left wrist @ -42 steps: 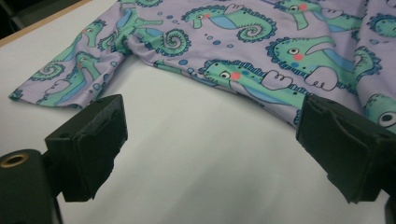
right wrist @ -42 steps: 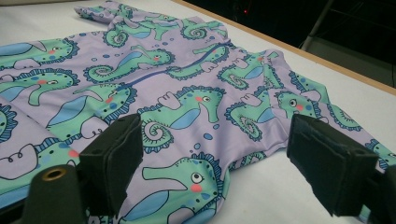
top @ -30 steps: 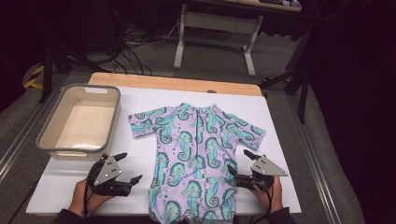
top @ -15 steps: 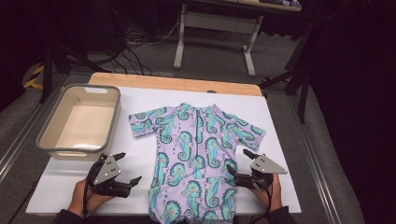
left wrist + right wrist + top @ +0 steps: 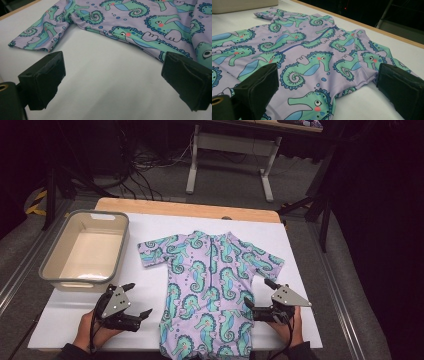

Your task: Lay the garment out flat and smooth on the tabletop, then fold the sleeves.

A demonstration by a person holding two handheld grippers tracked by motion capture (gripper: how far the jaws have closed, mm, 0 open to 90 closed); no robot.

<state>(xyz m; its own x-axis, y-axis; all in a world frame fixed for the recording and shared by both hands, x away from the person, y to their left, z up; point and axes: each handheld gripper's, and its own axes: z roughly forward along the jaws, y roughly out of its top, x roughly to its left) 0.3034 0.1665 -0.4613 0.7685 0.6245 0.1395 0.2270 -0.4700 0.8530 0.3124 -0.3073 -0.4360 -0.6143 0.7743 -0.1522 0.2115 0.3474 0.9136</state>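
A: Where is the suit (image 5: 209, 292) at this point?

B: Flat on the white table (image 5: 310, 250), front up, both short sleeves spread out to the sides. The zip runs straight down the middle. The leg end reaches the near edge of the table, between the person's two hands.

A: State of the grippers?

B: The left gripper (image 5: 134, 300) rests on bare cloth just beside the suit's left edge. Its jaws stand wide apart and hold nothing; in the left gripper view the gap between them (image 5: 112, 80) is plain white surface, with the fabric edge just beyond the far jaw. The right gripper (image 5: 257, 295) sits at the suit's right edge. Its jaws have just been opening and are now fully spread. In the right gripper view (image 5: 327, 82) the fabric lies between them, but the pads do not press on it.

A: So what is done and what is left?

B: Judging by the layout, spreading and smoothing look finished: no large wrinkles, sleeves out. No fold has been made yet. The tub (image 5: 85, 250) at the far left of the table is empty and well apart from the suit. If it is the destination, folding and placing are both outstanding.

A: Next requirement?

B: Probably a grip on each side edge to start the first fold.
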